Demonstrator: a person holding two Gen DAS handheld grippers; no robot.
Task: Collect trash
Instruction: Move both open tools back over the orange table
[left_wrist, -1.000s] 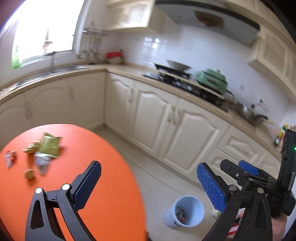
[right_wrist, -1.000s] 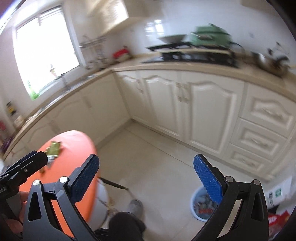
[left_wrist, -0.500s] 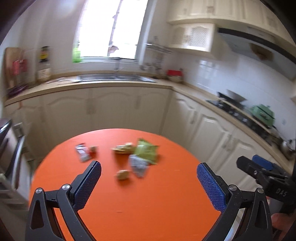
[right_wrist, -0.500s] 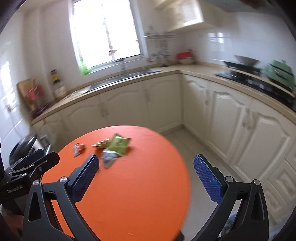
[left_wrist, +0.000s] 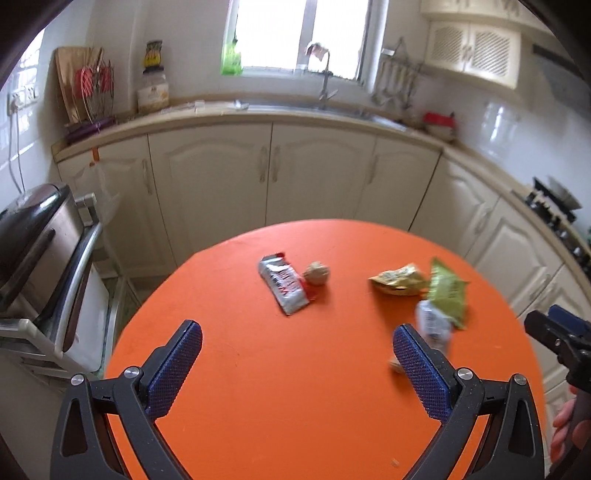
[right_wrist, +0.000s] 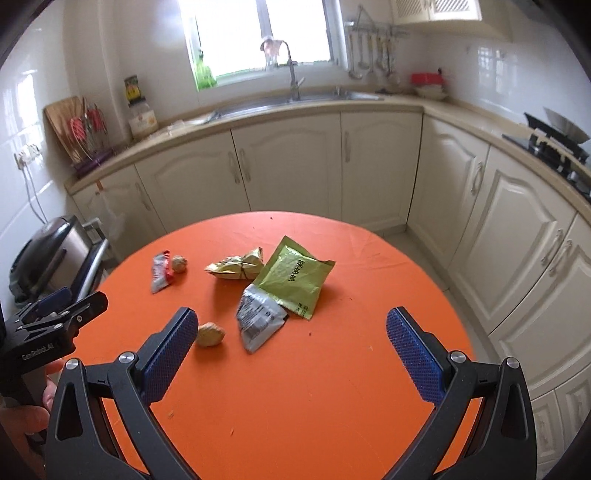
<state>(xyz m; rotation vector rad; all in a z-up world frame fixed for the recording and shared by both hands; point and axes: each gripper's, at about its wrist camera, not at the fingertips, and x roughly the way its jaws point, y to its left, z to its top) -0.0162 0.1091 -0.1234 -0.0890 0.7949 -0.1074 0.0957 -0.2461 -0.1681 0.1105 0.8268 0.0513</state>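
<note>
Several pieces of trash lie on the round orange table (right_wrist: 332, 387). A silver-and-red wrapper (left_wrist: 284, 284) lies beside a crumpled tan ball (left_wrist: 316, 273), both ahead of my left gripper (left_wrist: 297, 343), which is open and empty above the table. To the right are a yellow wrapper (right_wrist: 236, 267), a green packet (right_wrist: 293, 277) and a silver packet (right_wrist: 258, 317). A second tan ball (right_wrist: 209, 334) lies just beyond the left finger of my right gripper (right_wrist: 291, 325), also open and empty. The trash bin is out of view.
Cream cabinets (right_wrist: 288, 170) and a counter with a sink (right_wrist: 295, 99) run behind the table. A dark metal appliance (left_wrist: 33, 236) stands left of the table. The stove (right_wrist: 554, 144) is at the right. A hand holds each gripper handle.
Both views have swung left, away from the floor bin and the stove side, onto the orange table; the trash now lies straight ahead. Both grippers have stayed open.
</note>
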